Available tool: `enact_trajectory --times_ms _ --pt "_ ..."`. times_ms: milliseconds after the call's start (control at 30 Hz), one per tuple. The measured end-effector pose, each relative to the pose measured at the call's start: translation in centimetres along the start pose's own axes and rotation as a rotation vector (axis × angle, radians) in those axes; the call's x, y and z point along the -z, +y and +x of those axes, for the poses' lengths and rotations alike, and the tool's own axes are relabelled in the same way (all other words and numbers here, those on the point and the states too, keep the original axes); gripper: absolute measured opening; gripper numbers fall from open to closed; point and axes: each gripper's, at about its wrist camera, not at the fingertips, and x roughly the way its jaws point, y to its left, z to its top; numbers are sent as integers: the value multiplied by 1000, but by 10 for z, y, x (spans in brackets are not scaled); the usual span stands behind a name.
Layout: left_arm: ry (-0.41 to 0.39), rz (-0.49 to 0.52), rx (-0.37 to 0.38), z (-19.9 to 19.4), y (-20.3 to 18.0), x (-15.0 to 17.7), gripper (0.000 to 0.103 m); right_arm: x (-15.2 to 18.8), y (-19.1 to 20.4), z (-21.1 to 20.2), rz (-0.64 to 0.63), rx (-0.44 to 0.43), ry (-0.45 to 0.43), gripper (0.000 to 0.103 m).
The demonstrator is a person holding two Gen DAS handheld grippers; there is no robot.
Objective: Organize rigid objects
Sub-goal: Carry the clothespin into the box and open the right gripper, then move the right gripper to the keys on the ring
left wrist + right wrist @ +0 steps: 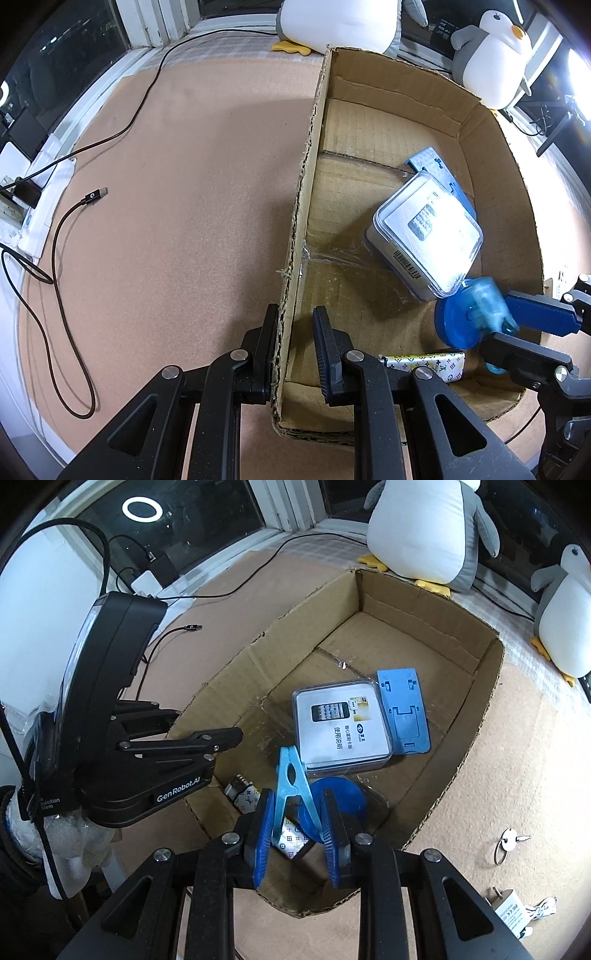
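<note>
Two grippers at work: left gripper (295,354) straddling, jaws parted, the cardboard box (295,236) wall at six o'clock; right gripper (297,834), partly open around a light-blue clip (291,786), best lowering before spreading wider.

cardboard box (476,686): plain brown, corrugated lines on floor. clothes peg (293,786): light translucent blue. round lid (341,797): deep blue. phone stand (404,709): mid blue. clear case (343,723): white-grey card inside, small phone print. flat pouch (424,363): white with yellow and blue monogram print. right gripper (297,840) pads: blue ridged. left gripper (295,354): black. table mat (184,166): pinkish tan. plush penguins (421,528): grey-white, yellow feet.
</note>
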Motion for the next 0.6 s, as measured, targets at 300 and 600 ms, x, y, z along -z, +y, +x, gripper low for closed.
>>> enact_trajectory --times_ms 300,600 --pt "-3 10 -11 1 -5 1 19 4 -8 -19 36 -13 -50 36" --pt "-5 12 -14 1 -8 1 19 25 -55 -49 145 28 -102 36"
